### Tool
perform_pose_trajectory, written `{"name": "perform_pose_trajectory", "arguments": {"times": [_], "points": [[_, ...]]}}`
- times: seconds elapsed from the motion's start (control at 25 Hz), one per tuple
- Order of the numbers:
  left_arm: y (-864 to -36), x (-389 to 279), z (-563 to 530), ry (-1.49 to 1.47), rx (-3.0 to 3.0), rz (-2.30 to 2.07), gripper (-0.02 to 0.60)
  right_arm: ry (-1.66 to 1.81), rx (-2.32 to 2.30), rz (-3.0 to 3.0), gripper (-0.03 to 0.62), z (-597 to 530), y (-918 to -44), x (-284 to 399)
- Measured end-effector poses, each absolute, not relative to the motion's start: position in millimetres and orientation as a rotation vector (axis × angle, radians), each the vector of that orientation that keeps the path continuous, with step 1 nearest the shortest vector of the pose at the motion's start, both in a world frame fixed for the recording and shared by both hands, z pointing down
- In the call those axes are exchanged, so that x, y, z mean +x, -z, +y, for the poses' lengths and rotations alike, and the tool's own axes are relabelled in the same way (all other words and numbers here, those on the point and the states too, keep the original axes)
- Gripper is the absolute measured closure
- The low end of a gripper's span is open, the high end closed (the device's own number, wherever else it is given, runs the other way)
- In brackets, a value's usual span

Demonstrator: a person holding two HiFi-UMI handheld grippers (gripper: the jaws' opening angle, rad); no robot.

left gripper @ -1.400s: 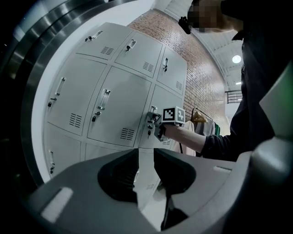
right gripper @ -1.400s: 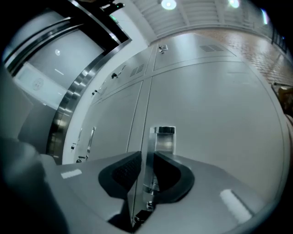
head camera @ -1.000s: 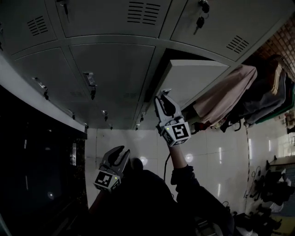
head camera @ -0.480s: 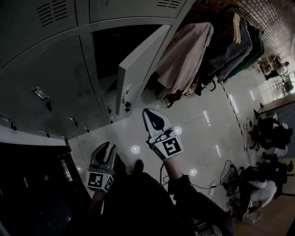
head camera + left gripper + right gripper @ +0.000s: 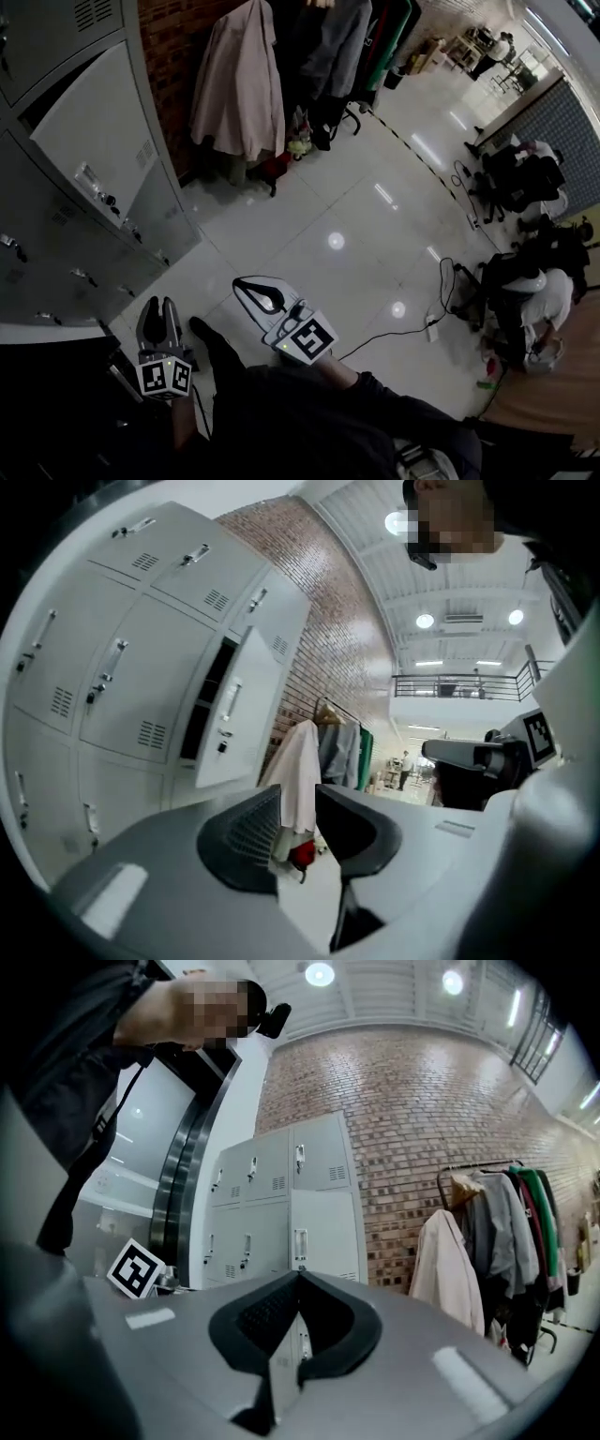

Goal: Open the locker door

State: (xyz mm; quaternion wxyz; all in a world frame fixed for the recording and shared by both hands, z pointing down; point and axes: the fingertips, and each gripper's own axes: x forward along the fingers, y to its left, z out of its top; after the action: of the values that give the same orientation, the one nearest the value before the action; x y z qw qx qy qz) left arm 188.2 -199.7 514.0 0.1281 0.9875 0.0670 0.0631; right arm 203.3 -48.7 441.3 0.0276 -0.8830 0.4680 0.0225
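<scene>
The bank of grey lockers (image 5: 56,244) fills the left of the head view. One locker door (image 5: 94,141) stands swung open, and shows ajar as the door (image 5: 234,714) in the left gripper view. My left gripper (image 5: 159,302) hangs low beside the lockers, its jaws a narrow gap apart with nothing between them; that gap shows again at the left gripper (image 5: 298,803). My right gripper (image 5: 236,281) is over the tiled floor, away from the door, with its tips together and holding nothing. The right gripper (image 5: 300,1277) faces the lockers (image 5: 272,1204).
A clothes rack (image 5: 281,75) with coats stands against the brick wall right of the lockers. A cable (image 5: 412,328) runs across the glossy floor. People sit at the right (image 5: 525,281). A dark glass panel lies at the lower left.
The head view has swung from the lockers to the floor and room. Both grippers have dropped away from the door, which now stands wide open. The left jaws have narrowed.
</scene>
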Motion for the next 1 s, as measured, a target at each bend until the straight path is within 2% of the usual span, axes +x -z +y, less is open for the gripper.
{"name": "perform_pose_trajectory", "arguments": {"times": [0.24,0.4,0.72,1.0], "points": [[-530,90,-28,-0.297,2.747,0.286,0.459,0.076,-2.683,1.477,0.592,71,-468,113],[-521,51,38,-0.325,2.742,0.4,0.459,0.108,-2.68,1.46,0.592,121,-474,80],[-495,-5,81,-0.26,2.79,0.474,0.466,0.072,-2.685,1.511,0.592,148,-462,19],[-498,-89,62,-0.245,2.823,0.382,0.466,0.049,-2.684,1.583,0.592,133,-458,-61]]}}
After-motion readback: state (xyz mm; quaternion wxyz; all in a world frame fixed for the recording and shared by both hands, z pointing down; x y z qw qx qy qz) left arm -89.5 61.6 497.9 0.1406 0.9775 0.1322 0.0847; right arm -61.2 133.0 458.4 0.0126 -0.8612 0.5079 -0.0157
